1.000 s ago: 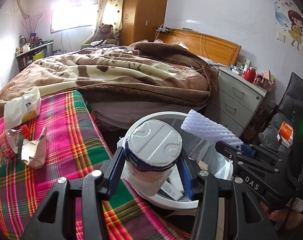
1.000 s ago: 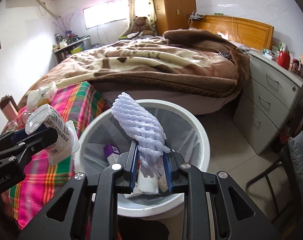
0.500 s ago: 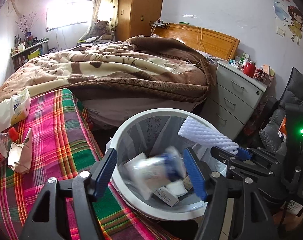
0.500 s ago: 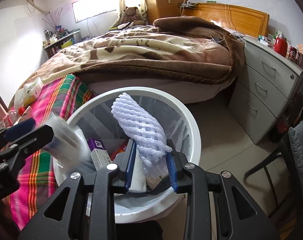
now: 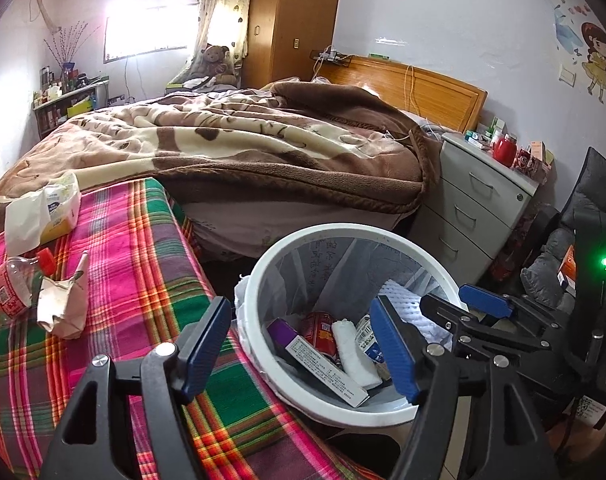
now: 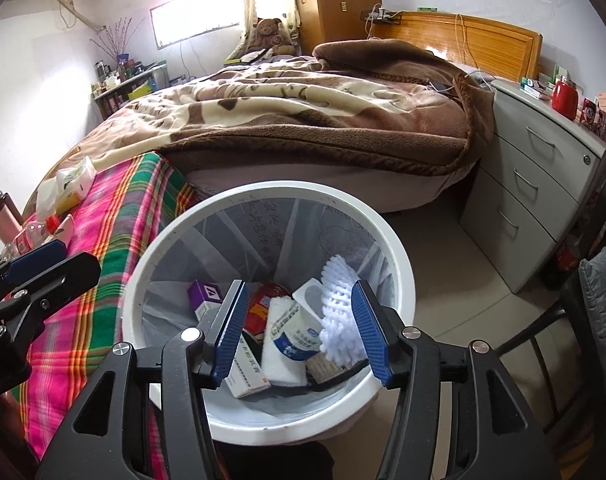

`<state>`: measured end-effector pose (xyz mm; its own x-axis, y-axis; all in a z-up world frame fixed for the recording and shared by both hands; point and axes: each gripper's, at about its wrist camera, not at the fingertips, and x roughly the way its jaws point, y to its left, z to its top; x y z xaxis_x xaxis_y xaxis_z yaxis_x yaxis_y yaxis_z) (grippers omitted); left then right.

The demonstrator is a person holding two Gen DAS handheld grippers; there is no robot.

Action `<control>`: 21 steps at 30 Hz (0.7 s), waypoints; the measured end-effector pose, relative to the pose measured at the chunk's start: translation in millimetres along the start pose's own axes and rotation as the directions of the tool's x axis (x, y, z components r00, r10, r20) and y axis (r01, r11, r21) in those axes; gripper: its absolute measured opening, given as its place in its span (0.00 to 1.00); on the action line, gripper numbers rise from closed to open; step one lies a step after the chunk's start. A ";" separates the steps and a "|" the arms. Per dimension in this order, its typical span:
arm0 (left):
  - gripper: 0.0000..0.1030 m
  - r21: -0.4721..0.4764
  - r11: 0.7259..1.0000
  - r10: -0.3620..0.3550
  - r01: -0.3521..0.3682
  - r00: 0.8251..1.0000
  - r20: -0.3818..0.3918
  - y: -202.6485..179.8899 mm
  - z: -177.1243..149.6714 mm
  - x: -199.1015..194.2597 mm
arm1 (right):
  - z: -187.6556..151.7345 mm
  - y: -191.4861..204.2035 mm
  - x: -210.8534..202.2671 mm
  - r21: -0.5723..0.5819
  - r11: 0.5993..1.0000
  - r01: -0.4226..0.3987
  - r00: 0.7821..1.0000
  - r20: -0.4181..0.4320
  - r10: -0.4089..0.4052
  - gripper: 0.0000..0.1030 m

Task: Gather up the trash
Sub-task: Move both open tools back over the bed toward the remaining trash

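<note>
Foam net and cup dropped into bin; both claws just opened, empty.

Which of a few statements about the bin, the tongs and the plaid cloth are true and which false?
1. The white bin holds a foam net sleeve. True.
2. The right tongs clamp the foam sleeve. False: they are open, the sleeve in the bin.
3. The left tongs are empty. True.
4. The plaid cloth is cleared of trash. False: a crushed bottle and crumpled paper lie there.
</note>
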<state>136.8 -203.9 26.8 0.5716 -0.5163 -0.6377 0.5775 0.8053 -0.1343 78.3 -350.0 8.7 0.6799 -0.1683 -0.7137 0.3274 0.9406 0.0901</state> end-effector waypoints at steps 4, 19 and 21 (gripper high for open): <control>0.72 -0.015 1.000 0.019 -0.018 1.000 0.012 11.1 -1.3 -9.2 | 1.7 8.0 -2.9 -0.008 1.000 -0.006 1.000 0.013 0.006 0.53; 0.72 -0.092 0.991 0.100 -0.095 0.993 0.059 64.3 -13.3 -48.4 | 4.6 53.1 -13.4 -0.067 0.995 -0.071 0.995 0.059 0.075 0.54; 0.72 -0.107 0.988 0.121 -0.115 0.991 0.058 73.5 -15.8 -53.4 | 5.6 60.7 -14.4 -0.073 0.993 -0.096 0.992 0.072 0.101 0.55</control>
<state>139.6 -112.5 39.0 0.6706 -0.4308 -0.6039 0.4425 0.8857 -0.1405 92.0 -292.2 28.3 0.7549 -0.0929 -0.6492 0.2117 0.9715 0.1070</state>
